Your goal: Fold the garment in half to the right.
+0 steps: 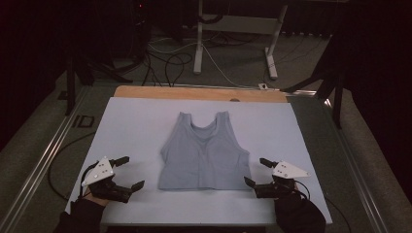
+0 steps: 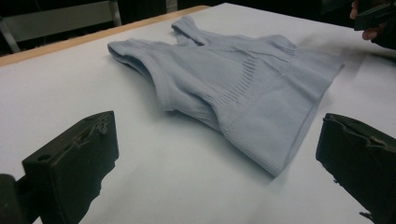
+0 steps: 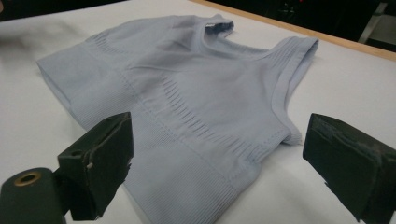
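Observation:
A pale blue sleeveless top point(image 1: 205, 154) lies flat on the white table cover point(image 1: 136, 121), neck toward the far side. My left gripper point(image 1: 132, 172) rests open on the cover just left of the top's lower left corner. My right gripper point(image 1: 257, 171) is open at the top's lower right corner, apart from the cloth. In the left gripper view the top point(image 2: 243, 88) spreads ahead between the wide jaws, with the other gripper point(image 2: 373, 18) far off at the upper right. In the right gripper view the top's hem point(image 3: 187, 186) reaches in between the two jaws, untouched by either.
A wooden table edge point(image 1: 199, 93) shows beyond the white cover. Metal rails point(image 1: 43, 160) run along both sides. Cables and a white desk frame point(image 1: 199, 43) stand on the floor behind. The room around is dark.

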Demonstrator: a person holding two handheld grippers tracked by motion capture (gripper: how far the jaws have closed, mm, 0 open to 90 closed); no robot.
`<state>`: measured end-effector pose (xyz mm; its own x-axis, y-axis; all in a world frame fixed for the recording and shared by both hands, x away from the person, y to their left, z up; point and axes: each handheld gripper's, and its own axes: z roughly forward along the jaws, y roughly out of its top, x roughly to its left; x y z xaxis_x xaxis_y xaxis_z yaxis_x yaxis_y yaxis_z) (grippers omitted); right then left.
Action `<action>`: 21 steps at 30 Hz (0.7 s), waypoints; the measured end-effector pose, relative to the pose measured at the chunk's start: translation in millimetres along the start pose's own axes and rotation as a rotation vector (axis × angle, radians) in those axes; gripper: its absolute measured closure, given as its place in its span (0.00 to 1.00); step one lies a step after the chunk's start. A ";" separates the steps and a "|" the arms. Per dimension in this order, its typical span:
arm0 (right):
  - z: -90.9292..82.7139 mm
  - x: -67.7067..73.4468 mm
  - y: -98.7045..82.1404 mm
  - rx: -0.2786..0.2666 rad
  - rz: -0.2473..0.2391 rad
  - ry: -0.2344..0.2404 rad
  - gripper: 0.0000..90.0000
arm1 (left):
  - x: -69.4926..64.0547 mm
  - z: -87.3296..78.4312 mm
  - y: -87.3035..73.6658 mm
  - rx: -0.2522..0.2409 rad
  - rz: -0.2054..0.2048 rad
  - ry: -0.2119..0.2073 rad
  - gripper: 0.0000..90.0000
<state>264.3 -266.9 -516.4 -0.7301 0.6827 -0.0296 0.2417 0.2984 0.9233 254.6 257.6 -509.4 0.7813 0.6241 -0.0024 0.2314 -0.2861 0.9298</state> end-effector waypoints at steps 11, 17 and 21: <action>5.0 4.1 -0.5 0.033 -0.033 0.003 0.10 | -0.5 0.9 0.6 0.005 0.004 -0.007 0.00; 8.1 7.6 -0.1 0.057 -0.044 0.016 0.10 | -2.8 2.0 2.9 0.005 0.008 -0.015 0.00; 8.9 11.3 2.4 0.059 -0.054 0.012 0.10 | -4.1 2.2 4.8 0.001 0.006 -0.026 0.00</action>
<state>262.3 -252.5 -517.9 -0.7504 0.6568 -0.0743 0.2382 0.3736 0.8965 253.8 252.1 -505.8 0.7974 0.6035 -0.0062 0.2270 -0.2904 0.9296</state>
